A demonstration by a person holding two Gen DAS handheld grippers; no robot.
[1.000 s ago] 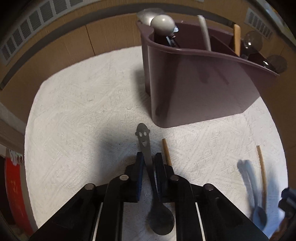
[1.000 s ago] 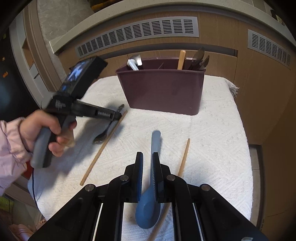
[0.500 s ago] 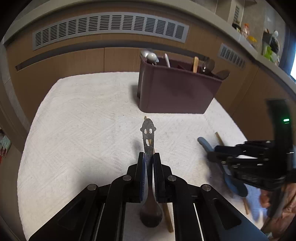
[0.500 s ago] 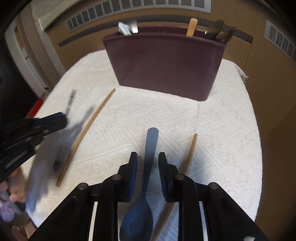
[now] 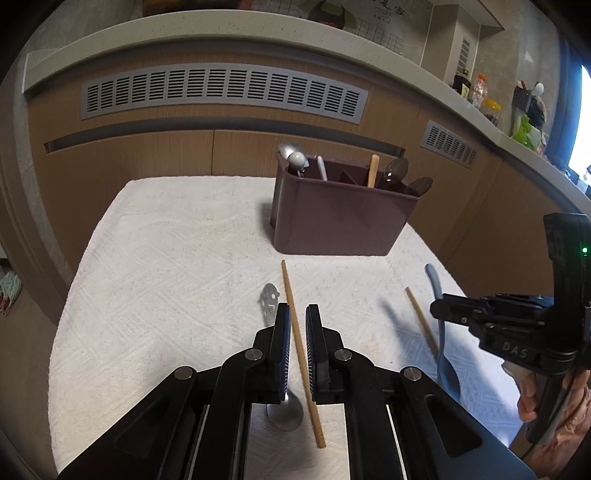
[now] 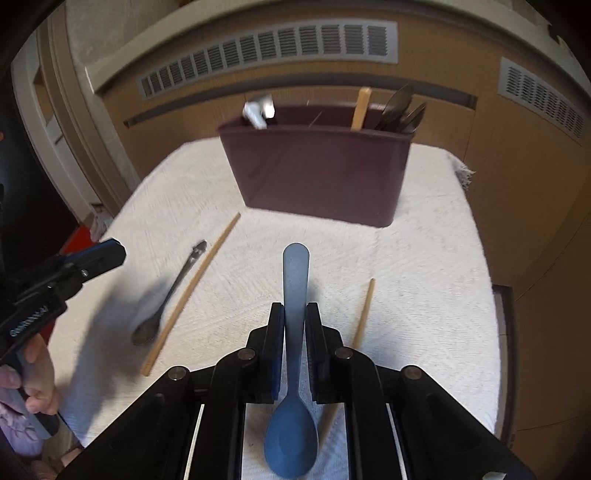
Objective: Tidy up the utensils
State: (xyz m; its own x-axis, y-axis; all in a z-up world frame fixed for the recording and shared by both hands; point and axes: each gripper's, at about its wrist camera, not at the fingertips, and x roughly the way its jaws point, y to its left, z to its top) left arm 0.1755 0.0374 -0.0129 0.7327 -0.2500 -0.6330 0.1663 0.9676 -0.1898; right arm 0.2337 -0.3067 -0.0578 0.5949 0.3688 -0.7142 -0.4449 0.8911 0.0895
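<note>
- We judge the step as picking up: our right gripper (image 6: 294, 325) has its jaws clamped on the blue spoon (image 6: 293, 369), lifted above the table (image 6: 424, 258).
- Our left gripper (image 5: 294, 328) holds its jaws apart around a chopstick (image 5: 299, 343), with the metal spoon (image 5: 271, 301) just beside it.
- Next, we think, the blue spoon goes to the brown organizer (image 6: 317, 173).
- A white textured cloth (image 5: 166, 266) covers the table; wooden cabinets with vents stand behind.

Wood-panel cabinets (image 5: 155, 158), grey vent grilles (image 5: 221, 94), pale countertop (image 5: 207, 27).
</note>
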